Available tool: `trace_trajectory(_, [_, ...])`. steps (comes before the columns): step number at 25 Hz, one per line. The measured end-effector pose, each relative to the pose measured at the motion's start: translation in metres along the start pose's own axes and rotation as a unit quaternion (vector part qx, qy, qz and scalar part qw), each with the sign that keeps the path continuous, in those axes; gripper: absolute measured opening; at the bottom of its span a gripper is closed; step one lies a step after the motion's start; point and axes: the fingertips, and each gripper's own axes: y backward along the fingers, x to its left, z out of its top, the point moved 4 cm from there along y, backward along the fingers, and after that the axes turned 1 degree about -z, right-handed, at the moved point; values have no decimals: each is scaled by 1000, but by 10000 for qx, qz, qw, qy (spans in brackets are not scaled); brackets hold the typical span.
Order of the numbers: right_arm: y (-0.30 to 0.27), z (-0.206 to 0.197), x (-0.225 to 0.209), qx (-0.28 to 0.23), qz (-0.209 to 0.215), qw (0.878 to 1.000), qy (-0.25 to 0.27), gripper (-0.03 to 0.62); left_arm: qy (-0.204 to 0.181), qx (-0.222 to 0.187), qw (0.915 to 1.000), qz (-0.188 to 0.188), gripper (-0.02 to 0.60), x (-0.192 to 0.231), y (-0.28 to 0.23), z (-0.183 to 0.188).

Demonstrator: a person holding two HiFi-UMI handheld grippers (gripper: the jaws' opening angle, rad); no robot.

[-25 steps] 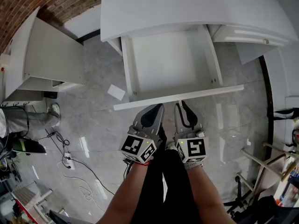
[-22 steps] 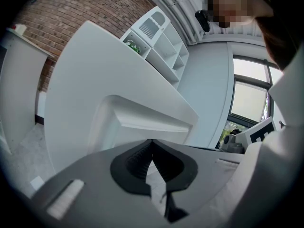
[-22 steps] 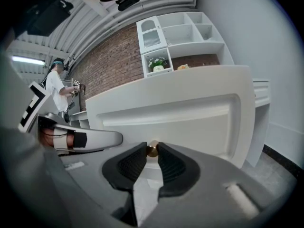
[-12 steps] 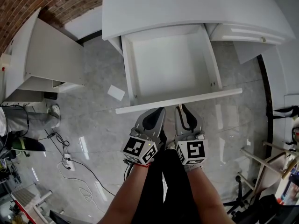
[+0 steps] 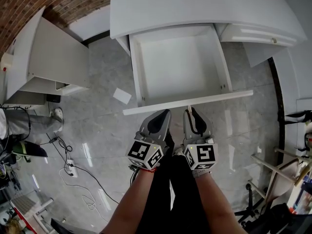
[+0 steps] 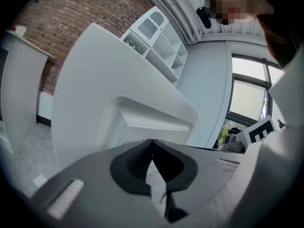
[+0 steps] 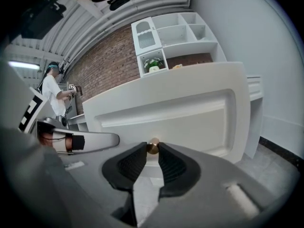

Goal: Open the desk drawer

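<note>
The white desk (image 5: pixel 195 9) has its drawer (image 5: pixel 178 65) pulled out, and the inside looks bare. The drawer front (image 5: pixel 187 102) faces me with a small brass knob (image 7: pixel 152 146) at its middle. My right gripper (image 5: pixel 189 112) is shut on that knob, with the jaws pinching it from both sides in the right gripper view. My left gripper (image 5: pixel 165 113) hangs just to the left, below the drawer front. Its jaws are shut on nothing (image 6: pixel 152 142). The drawer front's panel (image 6: pixel 142 120) fills the left gripper view ahead.
A white cabinet with an open door (image 5: pixel 48 57) stands to the left. A sheet of paper (image 5: pixel 121 96) and cables (image 5: pixel 73 167) lie on the marble floor. Another desk drawer (image 5: pixel 258 35) is at the right, with chair legs (image 5: pixel 273 172) lower right. A person (image 7: pixel 54 96) stands far off.
Hardly anything differs. The drawer front and both grippers sit almost where they were, and the right gripper stays shut on the knob.
</note>
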Motion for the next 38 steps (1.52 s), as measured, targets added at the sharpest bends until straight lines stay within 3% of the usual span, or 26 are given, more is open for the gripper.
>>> trace_trajectory(5, [10,-17,11,500,365,9980,112,61,-55,143,9999,35,3,1,12,0])
trace_trajectory(9, [20,-5,16,378,541,9977,162,56,-324,109,9994,16,3,-1,21,15])
trace_trajectory(12, [25,16,6,217,513,9982,211,4,-453,45,9990,-34,3,-8,26,31])
trace_trajectory(18, [42,72,-5,-235,637,9973,295,3,-481,-49,9984,-285,3,-30,38,59])
trace_trajectory(32, [124,178,5,-650,1002,9920,403,2,-668,-723,9951,-84,3,-71,81,161])
trace_trajectory(38, [158,220,4,-793,1002,9906,490,2,-804,-879,9927,-180,3,-98,99,196])
